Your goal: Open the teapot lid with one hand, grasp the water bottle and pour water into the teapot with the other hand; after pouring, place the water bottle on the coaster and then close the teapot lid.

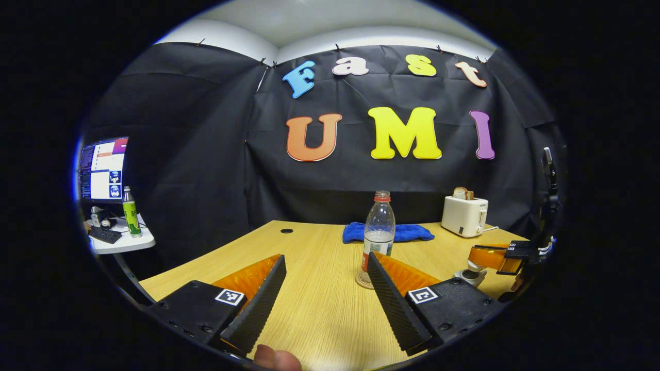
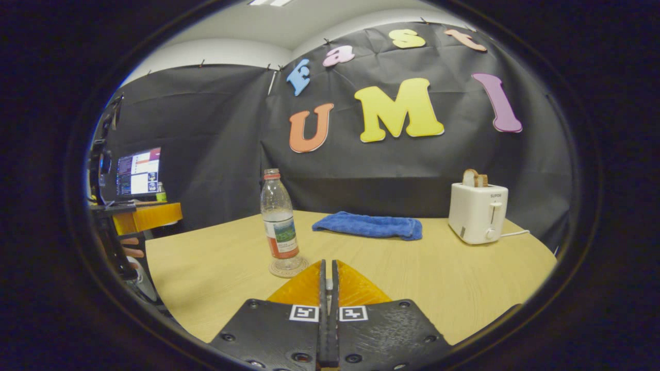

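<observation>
Your left gripper (image 1: 324,288) hangs over the table (image 1: 319,309) with its fingers spread wide, gripping nothing. The water bottle (image 1: 379,230) stands upright on the coaster (image 1: 363,281) near the table's middle, just past them. Your right gripper (image 2: 328,288) has its fingers pressed together, empty. The blue cloth (image 2: 368,225) and toaster (image 2: 477,212) sit along the far edge

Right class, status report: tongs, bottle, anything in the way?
Left tongs open, facing water bottle. Right tongs shut. Bottle upright on coaster. Nothing between left tongs and bottle.
</observation>
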`<move>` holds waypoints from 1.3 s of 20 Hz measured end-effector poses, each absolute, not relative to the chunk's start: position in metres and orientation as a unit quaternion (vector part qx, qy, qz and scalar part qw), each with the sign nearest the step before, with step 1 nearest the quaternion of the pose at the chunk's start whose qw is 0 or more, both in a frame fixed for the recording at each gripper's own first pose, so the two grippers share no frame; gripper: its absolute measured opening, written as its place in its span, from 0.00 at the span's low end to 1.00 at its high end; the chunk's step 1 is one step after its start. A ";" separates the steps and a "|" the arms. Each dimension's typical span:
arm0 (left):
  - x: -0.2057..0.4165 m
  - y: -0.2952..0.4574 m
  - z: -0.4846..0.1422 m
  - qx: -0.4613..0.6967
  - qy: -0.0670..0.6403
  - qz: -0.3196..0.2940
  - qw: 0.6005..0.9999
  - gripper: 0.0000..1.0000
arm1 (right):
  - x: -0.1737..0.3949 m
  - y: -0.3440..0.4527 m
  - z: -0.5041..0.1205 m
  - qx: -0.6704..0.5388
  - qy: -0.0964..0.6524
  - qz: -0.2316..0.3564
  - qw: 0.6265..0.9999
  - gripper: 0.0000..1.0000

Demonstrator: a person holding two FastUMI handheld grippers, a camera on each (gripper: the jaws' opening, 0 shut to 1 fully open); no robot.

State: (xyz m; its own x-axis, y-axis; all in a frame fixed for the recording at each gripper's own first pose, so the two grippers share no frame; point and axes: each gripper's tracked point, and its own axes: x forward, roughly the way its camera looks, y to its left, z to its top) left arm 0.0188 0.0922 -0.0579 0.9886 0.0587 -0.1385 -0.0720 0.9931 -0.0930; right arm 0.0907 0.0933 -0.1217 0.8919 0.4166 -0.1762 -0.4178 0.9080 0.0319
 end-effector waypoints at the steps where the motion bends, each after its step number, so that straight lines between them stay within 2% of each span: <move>1: 0.018 0.092 -0.057 -0.049 0.068 0.033 0.996 0.99 | 0.092 0.095 -0.124 -0.008 0.090 0.216 0.972 0.00; 18: 0.014 0.077 -0.044 -0.042 0.054 0.024 0.997 0.99 | 0.093 0.087 -0.146 -0.002 0.093 0.198 0.976 0.00; 20: 0.015 0.072 -0.042 -0.049 0.052 0.020 0.997 0.99 | 0.089 0.083 -0.141 -0.002 0.093 0.191 0.977 0.08; 24: 0.018 0.052 -0.032 -0.050 0.047 0.007 0.998 0.99 | 0.085 0.059 -0.110 0.002 0.049 0.151 0.987 0.96; 26: 0.019 0.043 -0.021 -0.036 0.031 0.006 0.999 0.99 | 0.082 0.042 -0.093 0.013 0.031 0.120 0.992 0.96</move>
State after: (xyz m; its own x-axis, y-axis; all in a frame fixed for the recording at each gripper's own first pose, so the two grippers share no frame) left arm 0.0185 0.0426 -0.0206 0.9981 0.0097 -0.0615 -0.0140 0.9974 -0.0711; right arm 0.0818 0.0420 -0.0927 0.9693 0.2387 -0.0583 -0.2371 0.9709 0.0330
